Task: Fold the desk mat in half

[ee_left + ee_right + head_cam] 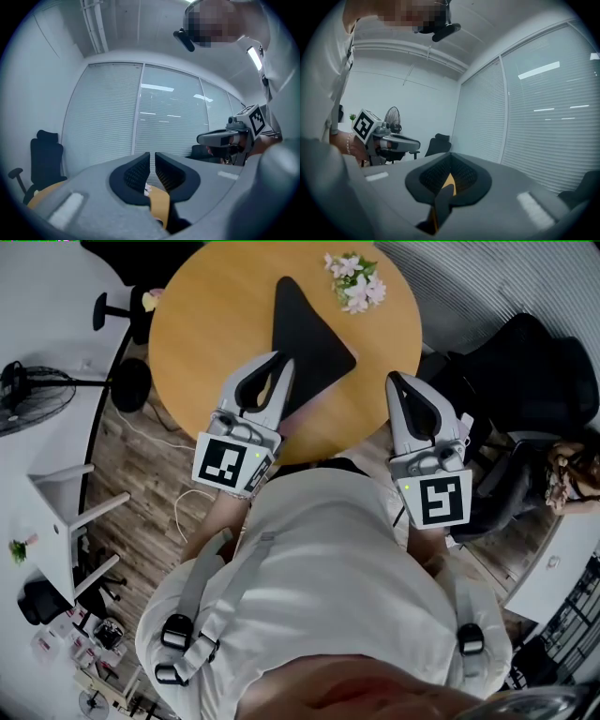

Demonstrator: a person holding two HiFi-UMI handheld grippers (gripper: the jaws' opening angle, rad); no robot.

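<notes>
Left claw (pixel 283 360) barely apart, right claw (pixel 394 379) pressed together, both empty; mat (pixel 305 334) seems folded, so next comes flattening its crease

Both grippers are held out in front of the person, side by side and well apart, pointing level and away towards the far side. The left gripper (pixel 279 362) shows its jaws a narrow slit apart, running parallel, with nothing between them. On the right, the right gripper (pixel 395 381) has its jaws brought together, tips meeting, and it's empty too.
</notes>
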